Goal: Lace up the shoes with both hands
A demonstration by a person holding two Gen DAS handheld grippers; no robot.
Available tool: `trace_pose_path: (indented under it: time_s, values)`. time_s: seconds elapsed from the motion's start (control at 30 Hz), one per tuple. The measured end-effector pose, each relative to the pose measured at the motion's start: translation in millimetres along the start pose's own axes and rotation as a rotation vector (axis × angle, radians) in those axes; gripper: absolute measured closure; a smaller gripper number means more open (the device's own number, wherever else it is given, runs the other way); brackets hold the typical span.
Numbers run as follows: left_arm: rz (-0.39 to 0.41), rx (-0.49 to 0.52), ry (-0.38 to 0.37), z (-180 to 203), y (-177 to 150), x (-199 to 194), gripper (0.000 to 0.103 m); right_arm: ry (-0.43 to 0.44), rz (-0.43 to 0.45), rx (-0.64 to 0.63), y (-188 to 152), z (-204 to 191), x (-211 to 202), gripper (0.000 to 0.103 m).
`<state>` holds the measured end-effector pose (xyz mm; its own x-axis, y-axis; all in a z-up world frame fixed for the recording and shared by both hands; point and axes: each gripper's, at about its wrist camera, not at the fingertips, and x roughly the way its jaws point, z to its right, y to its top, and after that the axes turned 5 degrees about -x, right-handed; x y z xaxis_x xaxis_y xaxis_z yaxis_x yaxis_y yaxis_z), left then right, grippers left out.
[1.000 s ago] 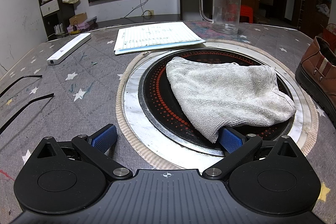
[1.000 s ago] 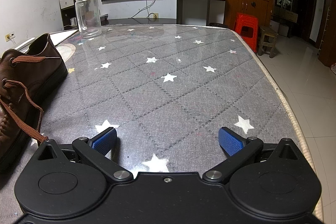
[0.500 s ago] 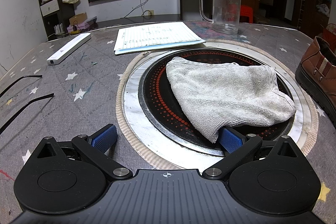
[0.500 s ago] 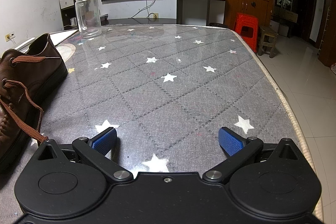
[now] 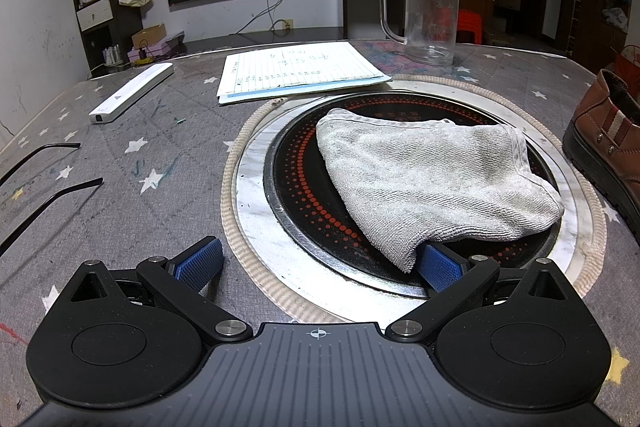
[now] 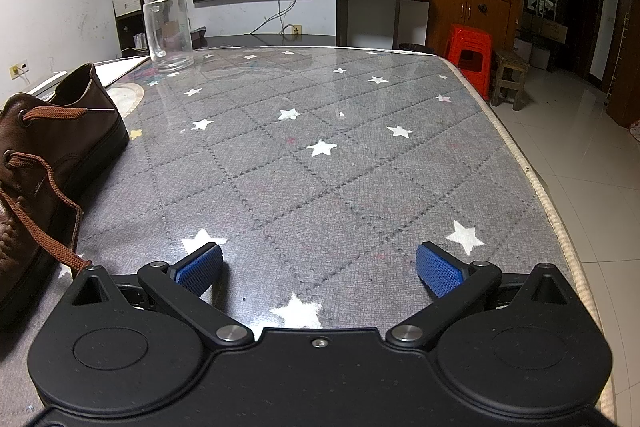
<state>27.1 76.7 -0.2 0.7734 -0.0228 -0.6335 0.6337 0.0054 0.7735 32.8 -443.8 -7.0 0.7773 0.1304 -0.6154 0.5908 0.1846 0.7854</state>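
Nothing moved; shoe [image 6: 44,163] heel points away.

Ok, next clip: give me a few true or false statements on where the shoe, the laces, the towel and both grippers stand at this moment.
1. The left gripper is shut on a lace. False: it is open and holds nothing.
2. The grey towel lies on the round cooktop. True.
3. The right gripper is open over bare tablecloth. True.
4. The brown shoe sits between the right gripper's fingers. False: it stands off to that gripper's left side.
5. The shoe's brown lace hangs loose down its side. True.
6. The clear mug lies tipped over. False: it stands upright.
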Motion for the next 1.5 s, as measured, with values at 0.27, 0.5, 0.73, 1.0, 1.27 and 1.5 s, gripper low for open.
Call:
trace_pose_path:
  time_s: [0.27,0.5,0.73,1.0,1.27,1.5]
  values:
    - [0.0,0.0,0.0,0.7,0.0,-0.3,0.0,0.0,0.0,0.0,0.0,0.1,-0.1,0.0]
    - [0.0,0.0,0.0,-0.7,0.9,0.2,0.0,0.0,0.0,0.0,0.0,0.0,0.0,0.0]
    - [0.0,0.0,0.0,-1.5,1.6,0.6,0.0,0.0,0.0,0.0,0.1,0.0,0.1,0.0]
    - [0.0,0.0,0.0,-0.6,1.6,0.1,0.0,0.0,0.0,0.0,0.1,-0.1,0.2,0.0]
    - [0.0,0.0,0.0,-3.0,2.6,1.1,0.0,0.0,0.0,0.0,0.1,-0.1,0.2,0.0]
    - [0.0,0.0,0.0,-1.6,2.1,0.3,0.0,0.0,0.0,0.0,0.2,-0.2,0.4,0.0]
